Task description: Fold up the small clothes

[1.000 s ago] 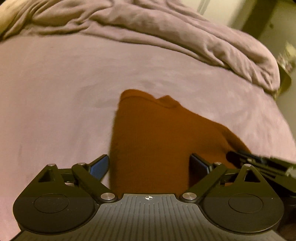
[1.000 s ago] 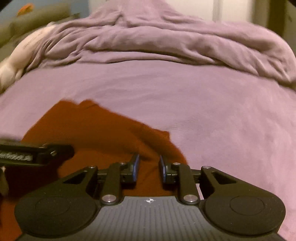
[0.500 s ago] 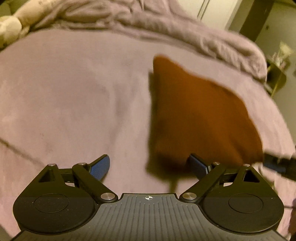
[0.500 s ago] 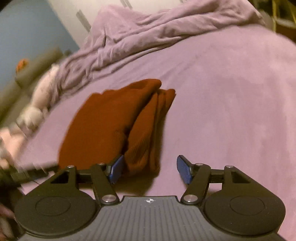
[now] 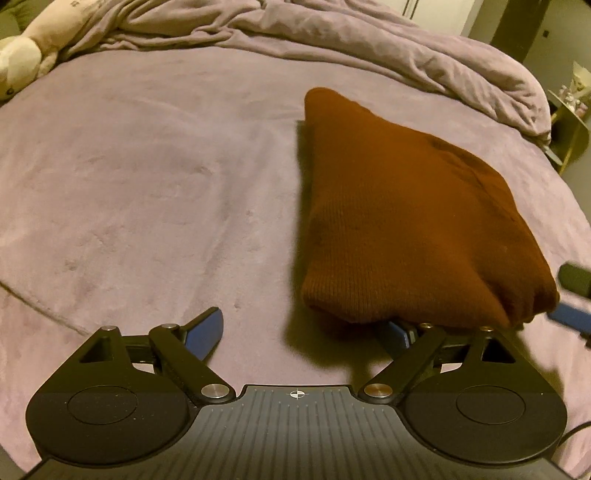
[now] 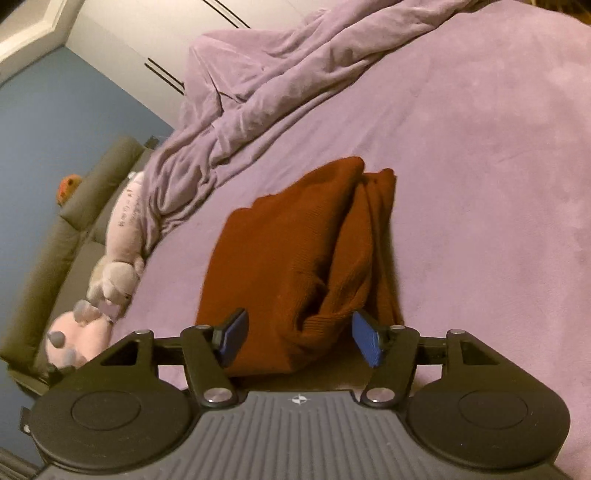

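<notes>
Sweater, rust-brown and ribbed, lies folded into a thick bundle on the bed, which is covered by a mauve sheet. In the left wrist view it sits to the right of centre, its near edge bulging over the left gripper's right finger, with a shadow beneath that edge; whether it touches the finger I cannot tell. That gripper's jaws are spread wide with nothing between them but sheet. In the right wrist view the sweater's stacked layers show at its near end, and that end sits between the right gripper's blue pads, whose jaws are apart and not pinching the cloth. A rumpled duvet of the same mauve is heaped along the far side of the bed, and a plush toy lies at the far left by a grey bolster.
</notes>
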Action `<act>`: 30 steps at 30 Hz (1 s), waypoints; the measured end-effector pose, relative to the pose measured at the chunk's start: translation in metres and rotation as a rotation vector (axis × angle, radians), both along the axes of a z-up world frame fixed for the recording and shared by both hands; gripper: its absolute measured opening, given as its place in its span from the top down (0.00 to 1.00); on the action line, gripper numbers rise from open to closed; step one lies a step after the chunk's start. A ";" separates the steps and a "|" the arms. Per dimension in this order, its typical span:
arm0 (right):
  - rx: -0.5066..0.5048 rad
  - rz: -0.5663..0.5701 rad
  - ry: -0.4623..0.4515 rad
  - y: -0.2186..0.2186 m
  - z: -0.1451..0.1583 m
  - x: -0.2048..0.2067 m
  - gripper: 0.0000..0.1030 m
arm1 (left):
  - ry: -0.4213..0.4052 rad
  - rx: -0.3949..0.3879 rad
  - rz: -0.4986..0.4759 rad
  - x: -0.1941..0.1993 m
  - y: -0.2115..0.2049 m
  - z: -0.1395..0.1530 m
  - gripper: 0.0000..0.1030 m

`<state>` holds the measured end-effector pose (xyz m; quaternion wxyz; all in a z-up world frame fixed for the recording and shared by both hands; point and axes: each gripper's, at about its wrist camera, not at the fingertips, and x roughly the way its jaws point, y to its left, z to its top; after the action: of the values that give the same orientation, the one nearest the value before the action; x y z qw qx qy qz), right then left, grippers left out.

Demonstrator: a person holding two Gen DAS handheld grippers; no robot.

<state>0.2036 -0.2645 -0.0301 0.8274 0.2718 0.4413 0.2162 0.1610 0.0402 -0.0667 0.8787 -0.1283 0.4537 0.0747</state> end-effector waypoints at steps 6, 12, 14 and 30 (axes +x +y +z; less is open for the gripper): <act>-0.075 0.011 0.056 0.016 -0.019 0.011 0.53 | 0.015 0.003 0.003 0.006 -0.001 0.001 0.10; -0.172 0.054 -0.149 0.037 0.005 -0.004 0.82 | 0.017 -0.002 0.005 0.007 0.000 0.002 0.10; -0.242 0.047 -0.198 0.040 0.011 -0.007 0.82 | 0.023 0.001 0.007 0.007 0.002 0.000 0.10; -0.532 0.048 -0.359 0.054 0.039 -0.016 0.66 | -0.051 -0.035 0.089 -0.002 0.039 0.038 0.08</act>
<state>0.1873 -0.2107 0.0086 0.9288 -0.0071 0.3354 0.1573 0.1595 0.0792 -0.0290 0.8835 -0.1657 0.4260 0.1023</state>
